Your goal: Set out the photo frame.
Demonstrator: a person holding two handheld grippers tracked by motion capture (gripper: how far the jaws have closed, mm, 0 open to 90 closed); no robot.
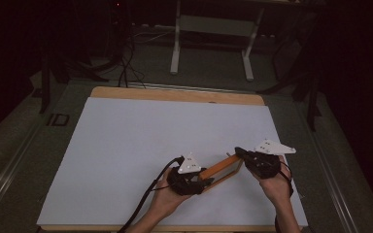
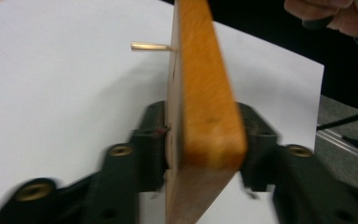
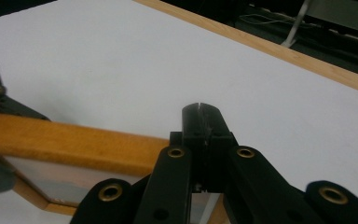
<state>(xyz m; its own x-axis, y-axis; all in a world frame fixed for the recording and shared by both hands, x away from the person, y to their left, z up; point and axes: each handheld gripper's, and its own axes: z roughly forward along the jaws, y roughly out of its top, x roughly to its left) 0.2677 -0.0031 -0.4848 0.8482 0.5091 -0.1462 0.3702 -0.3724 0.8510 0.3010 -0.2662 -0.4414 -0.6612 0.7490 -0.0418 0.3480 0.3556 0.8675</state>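
Observation:
An orange-brown wooden frame point(image 1: 221, 167) sits low over the white sheet point(image 1: 150, 131), between my two grippers. My left gripper point(image 1: 205, 175) has its near end. In the left gripper view the frame point(image 2: 205, 93) stands on edge between the jaws of my left gripper point(image 2: 203, 135), with a pad against each face. A thin peg point(image 2: 149, 46) sticks out of its side. My right gripper point(image 1: 238, 151) is at the frame's far end. In the right gripper view my right gripper point(image 3: 200, 109) has its jaws pressed together with nothing between the tips, and the frame point(image 3: 74, 140) runs off to the left beneath them.
The sheet covers a wooden table point(image 1: 175, 93), leaving a bare strip along its far edge. Beyond the table stand white desk legs point(image 1: 176, 48), and cables point(image 1: 125, 68) lie on the dark floor. The person's other hand point(image 2: 335, 14) shows at the top right of the left gripper view.

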